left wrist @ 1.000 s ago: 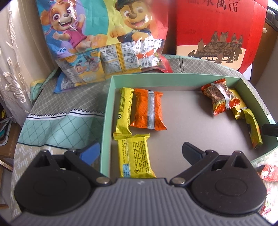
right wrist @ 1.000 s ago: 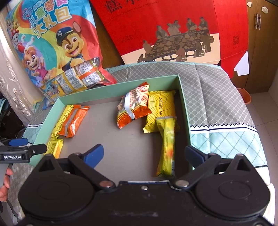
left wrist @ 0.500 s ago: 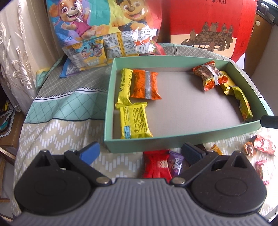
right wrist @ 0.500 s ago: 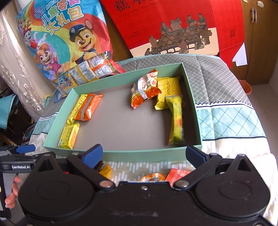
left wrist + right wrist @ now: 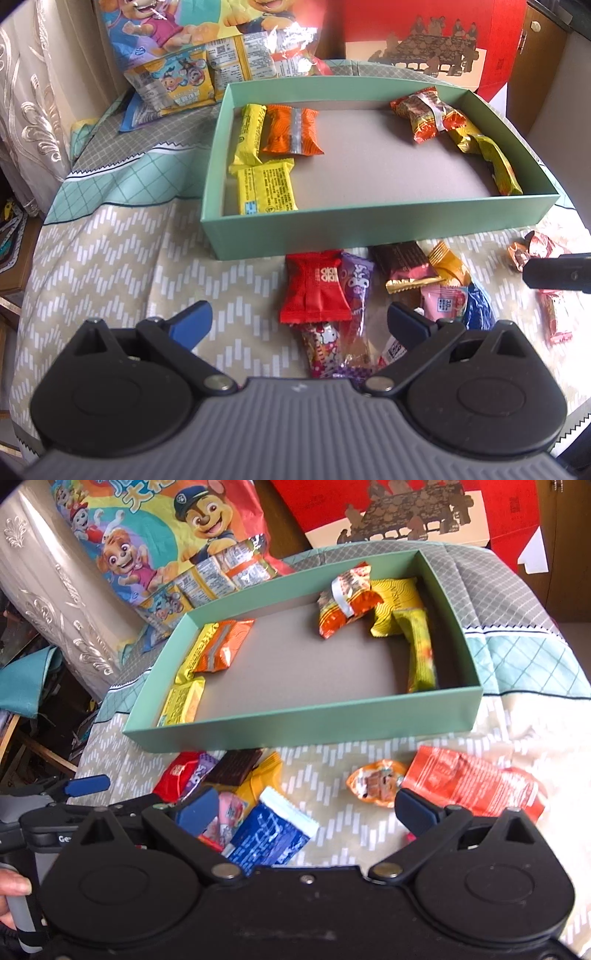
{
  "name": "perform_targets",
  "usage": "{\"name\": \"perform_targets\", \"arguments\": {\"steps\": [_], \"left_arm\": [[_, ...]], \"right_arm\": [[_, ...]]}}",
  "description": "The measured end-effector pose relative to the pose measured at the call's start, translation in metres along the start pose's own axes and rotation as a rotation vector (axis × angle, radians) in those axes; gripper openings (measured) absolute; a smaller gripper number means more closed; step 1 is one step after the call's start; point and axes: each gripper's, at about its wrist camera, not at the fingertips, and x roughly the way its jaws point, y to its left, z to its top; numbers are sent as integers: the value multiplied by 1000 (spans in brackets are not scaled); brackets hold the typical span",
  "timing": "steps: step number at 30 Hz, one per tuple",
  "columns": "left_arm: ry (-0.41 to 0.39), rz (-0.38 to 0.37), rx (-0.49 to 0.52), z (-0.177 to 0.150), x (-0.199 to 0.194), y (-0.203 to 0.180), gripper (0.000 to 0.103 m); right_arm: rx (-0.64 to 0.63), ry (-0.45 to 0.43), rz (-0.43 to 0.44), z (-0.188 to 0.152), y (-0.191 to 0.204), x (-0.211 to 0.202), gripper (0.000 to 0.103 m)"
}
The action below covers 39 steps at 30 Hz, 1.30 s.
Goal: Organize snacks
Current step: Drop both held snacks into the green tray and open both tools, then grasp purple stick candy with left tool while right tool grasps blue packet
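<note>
A green box point(image 5: 369, 225) point(image 5: 295, 725) on the patterned cloth holds yellow and orange packs at its left point(image 5: 291, 127) and orange and yellow packs at its right point(image 5: 424, 112). Loose snacks lie in front of it: a red pack point(image 5: 314, 288), a purple one point(image 5: 356, 284), a brown bar point(image 5: 402, 262), a blue pack point(image 5: 269, 834) and a large orange pack point(image 5: 469, 779). My left gripper point(image 5: 299, 319) is open and empty above the red pack. My right gripper point(image 5: 308, 808) is open and empty above the blue pack.
A cartoon gift bag point(image 5: 177, 528) with small packets and a red carton point(image 5: 424, 33) stand behind the box. A curtain point(image 5: 33, 92) hangs at the left. The cloth drops off at the right edge, with a cabinet point(image 5: 535, 40) beyond.
Both grippers have pulled back from over the box toward the near side. The loose snacks in front of the box have come into view. Both stay open.
</note>
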Motion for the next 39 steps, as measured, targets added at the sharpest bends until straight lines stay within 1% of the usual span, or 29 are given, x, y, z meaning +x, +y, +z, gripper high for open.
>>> {"name": "perform_targets", "arguments": {"steps": [5, 7, 9, 10, 12, 15, 16, 17, 19, 21, 22, 23, 24, 25, 26, 28, 30, 32, 35, 37, 39], "left_arm": [[13, -2, -15, -9, 3, 3, 103], [17, -1, -26, -12, 4, 6, 103], [18, -1, -39, -14, 4, 10, 103], [14, 3, -44, -15, 3, 11, 103], [5, 14, -48, -17, 2, 13, 103], [-2, 25, -53, -18, 2, 17, 103], [-6, 28, -57, -18, 2, 18, 103], [-11, 34, -63, -18, 2, 19, 102], [-27, 50, -72, -17, 1, 20, 99], [-43, 55, -69, -14, 0, 18, 96], [-50, 53, -65, -12, 0, 16, 92], [-57, 49, -59, -11, 0, 14, 86], [-61, 39, -46, -8, 0, 10, 82], [-67, 29, -31, -5, 0, 6, 72], [-75, 22, -21, -3, 1, 2, 57], [-82, -1, -1, 2, 3, -7, 39], [-78, -37, 19, 5, 8, -15, 35], [-73, -51, 43, 7, 13, -23, 32], [-47, -61, 73, 8, 23, -31, 32], [-22, -53, 75, 8, 29, -33, 33], [-23, -53, 81, 8, 31, -34, 33]], "right_arm": [[58, 60, 47, -13, 2, 9, 102], [68, 77, 48, -16, 4, 14, 99], [61, 98, 47, -19, 7, 19, 91], [58, 105, 50, -20, 9, 21, 89], [66, 120, 58, -22, 12, 27, 82], [108, 148, 65, -25, 13, 39, 76], [113, 151, 65, -26, 14, 42, 75], [103, 144, 60, -26, 16, 43, 72], [59, 131, 50, -26, 23, 43, 55], [29, 125, 50, -26, 27, 44, 48], [10, 121, 43, -27, 29, 44, 47], [-11, 115, 35, -27, 30, 42, 46], [-20, 111, 30, -27, 30, 41, 46], [-23, 103, 23, -26, 28, 39, 46], [-25, 88, 7, -25, 25, 37, 46], [-27, 66, -29, -22, 18, 33, 46], [-34, 46, -71, -20, 11, 29, 46], [-42, 32, -99, -20, 4, 26, 46], [-30, 33, -114, -22, -5, 25, 46], [-21, 31, -109, -24, -10, 26, 46], [-30, 26, -108, -25, -10, 25, 46]]}}
